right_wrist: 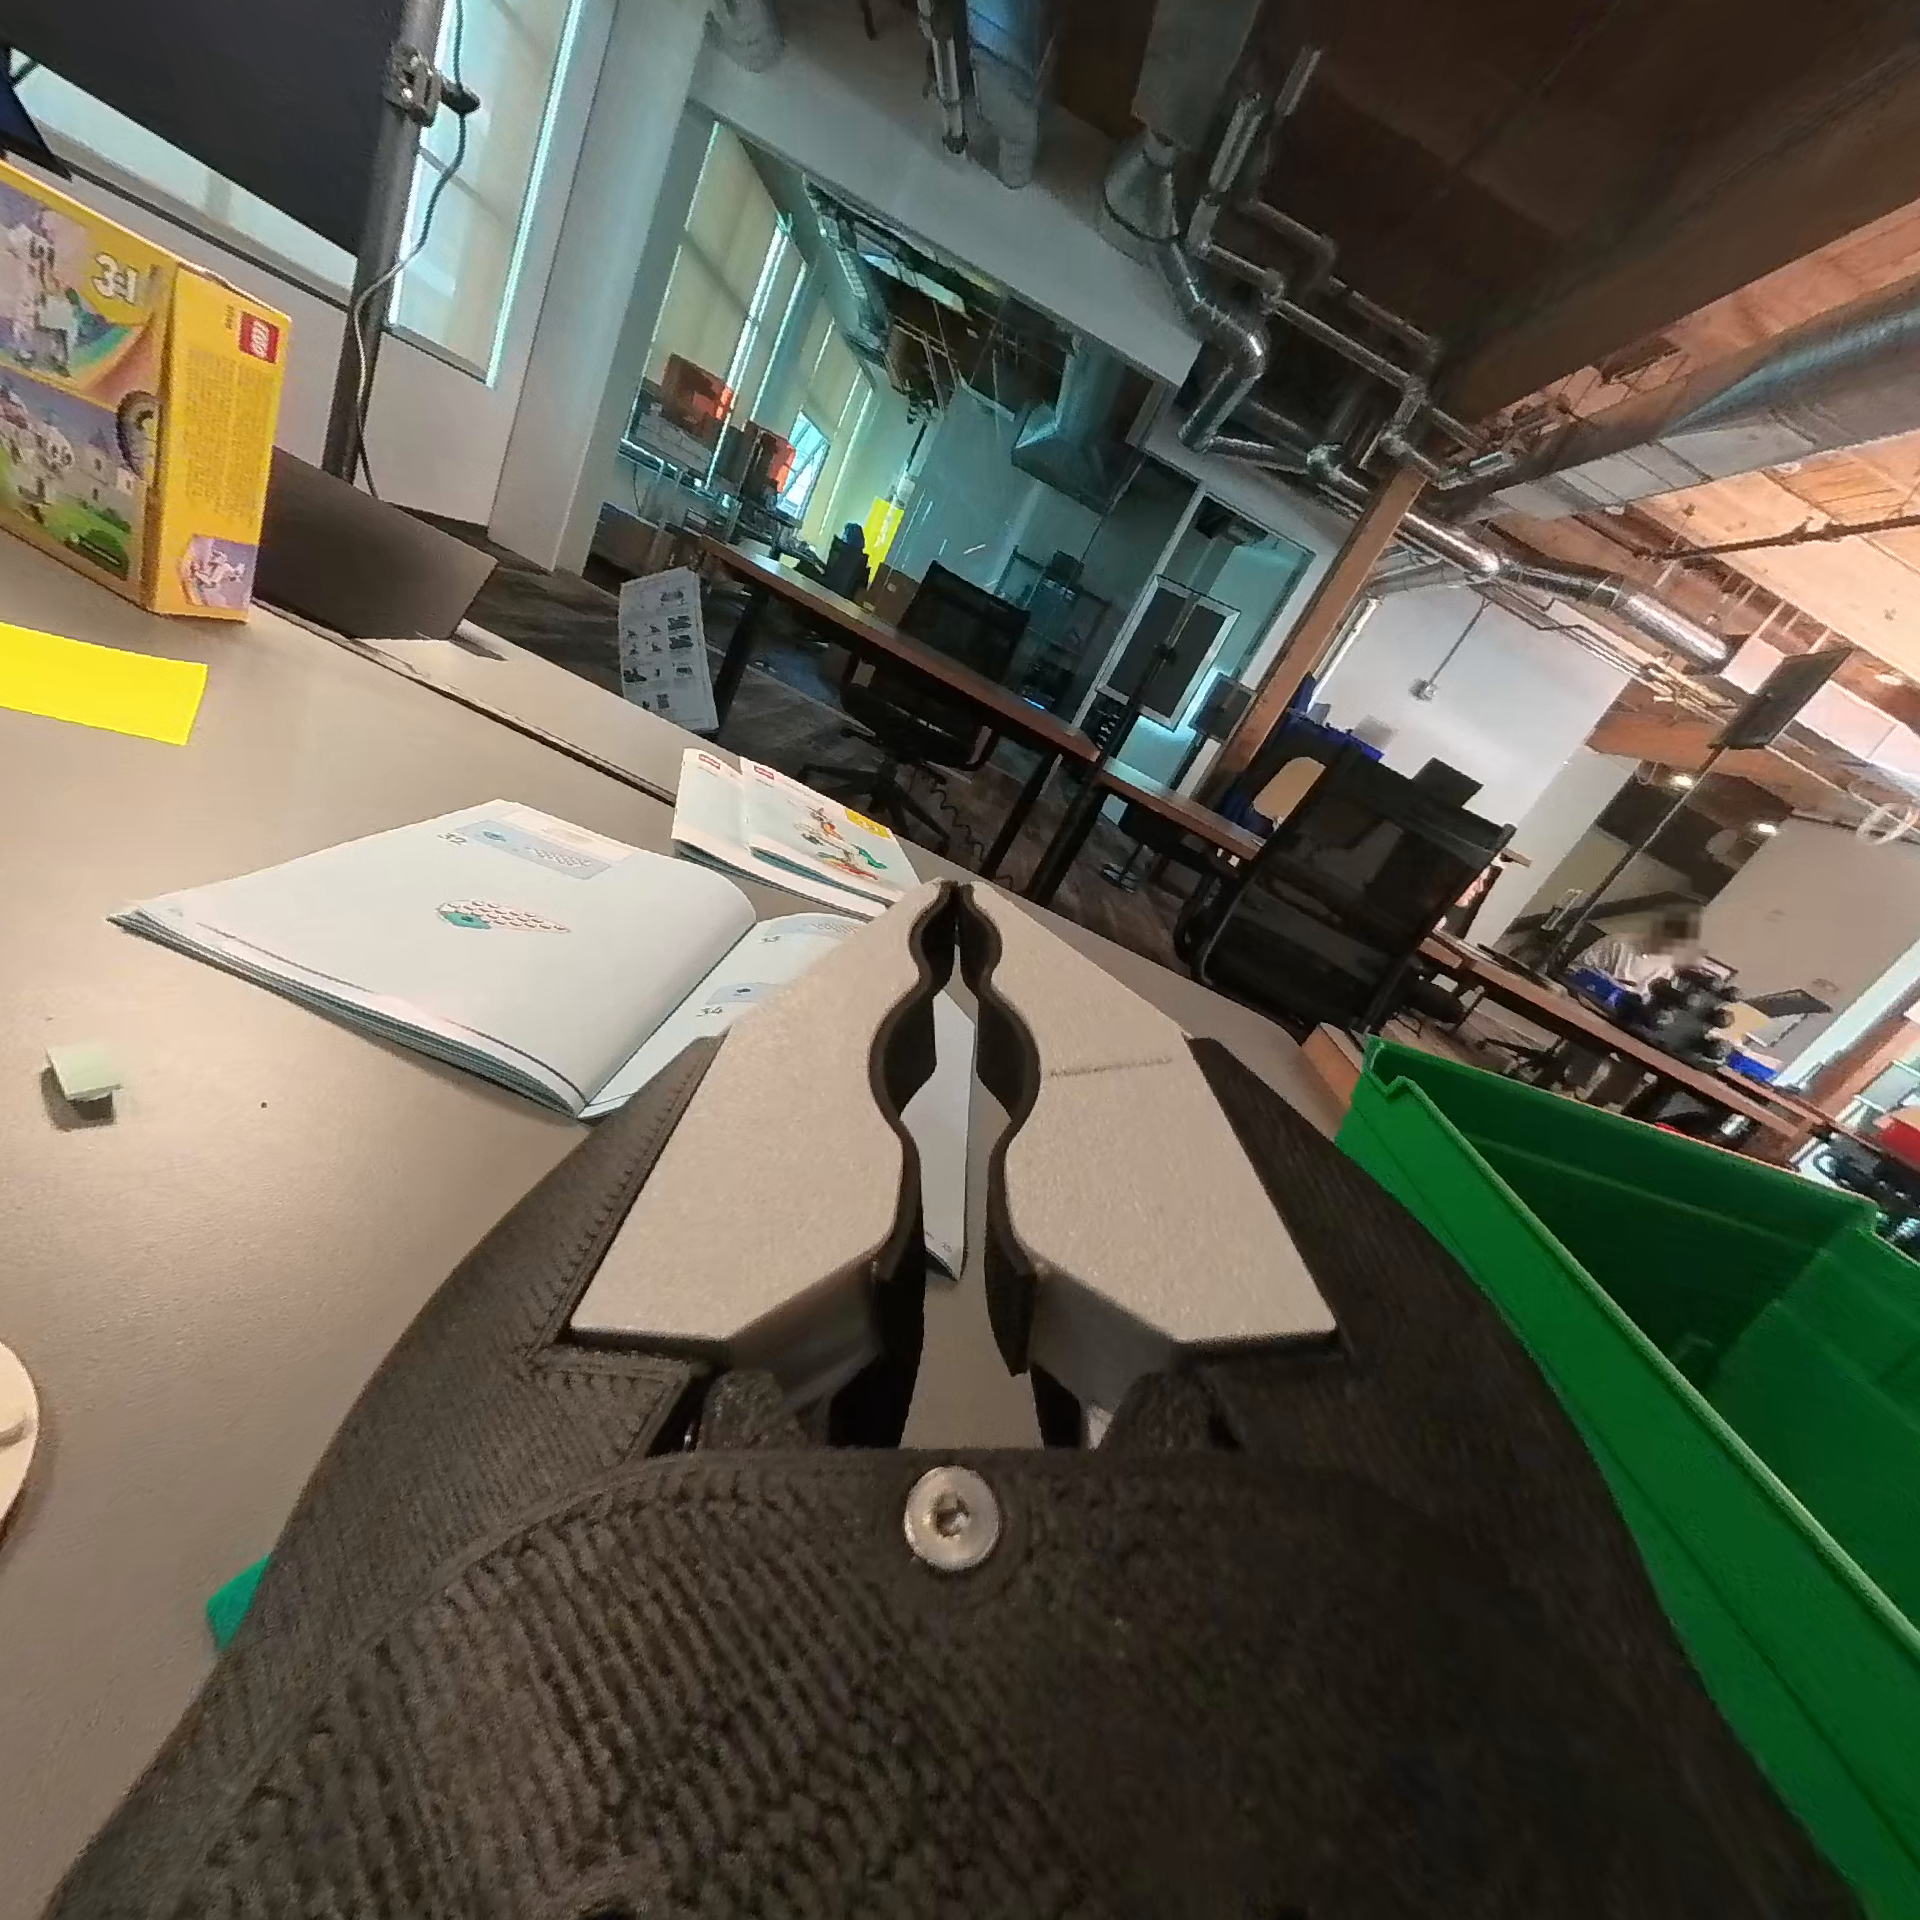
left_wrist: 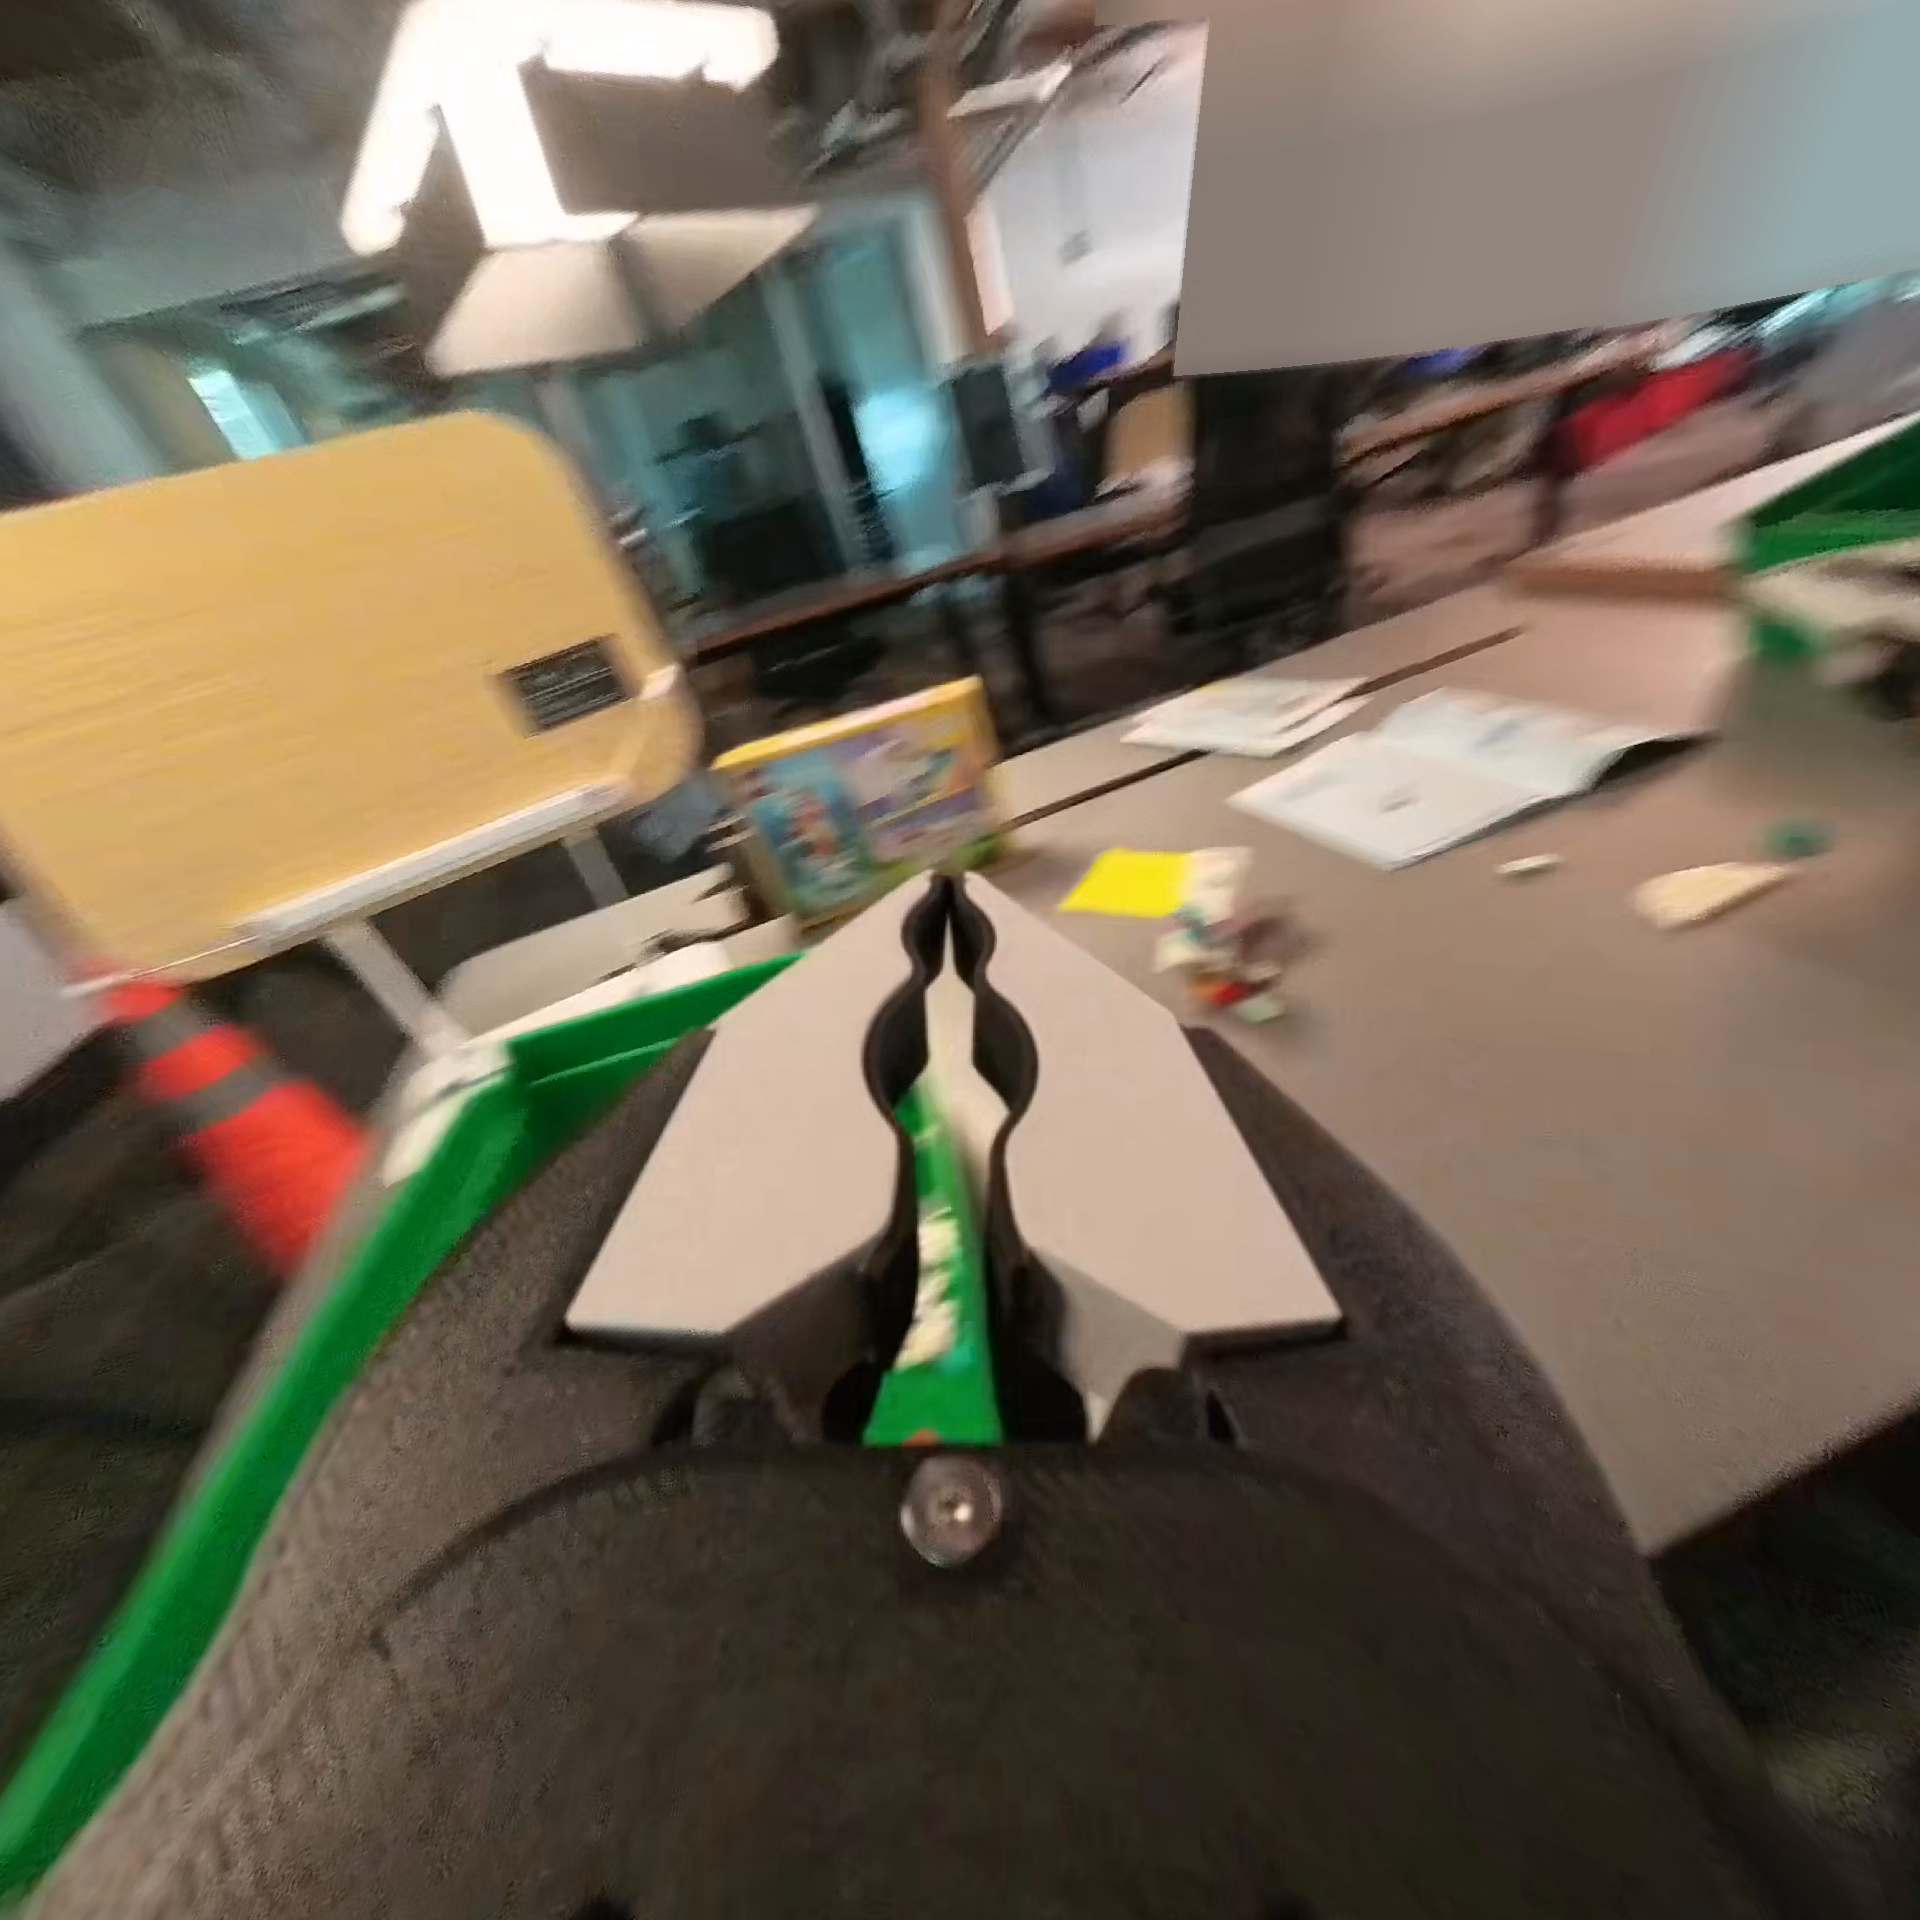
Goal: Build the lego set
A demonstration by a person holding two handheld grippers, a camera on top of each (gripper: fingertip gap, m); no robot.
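Note:
The left wrist view is motion-blurred. My left gripper (left_wrist: 951, 883) is shut and empty, above a green bin (left_wrist: 447, 1174) at the table's near-left corner. A small partly built lego model (left_wrist: 1226, 956) stands on the grey table (left_wrist: 1455, 1143) beyond the tips, with a tan plate piece (left_wrist: 1704, 894) farther right. My right gripper (right_wrist: 956, 894) is shut and empty, low over the table, pointing at an open instruction booklet (right_wrist: 447, 935). A small pale green piece (right_wrist: 83, 1075) lies to its left. The open booklet also shows in the left wrist view (left_wrist: 1434, 779).
A yellow lego box (left_wrist: 862, 800) (right_wrist: 125, 436) stands at the table's far edge beside a yellow sheet (left_wrist: 1127, 883) (right_wrist: 94, 686). Closed booklets (right_wrist: 790, 821) lie behind the open one. A second green bin (right_wrist: 1662, 1299) is close on the right gripper's right. An orange cone (left_wrist: 239, 1091) stands off the table. The left gripper's tips are roughly 55 cm from the right gripper's.

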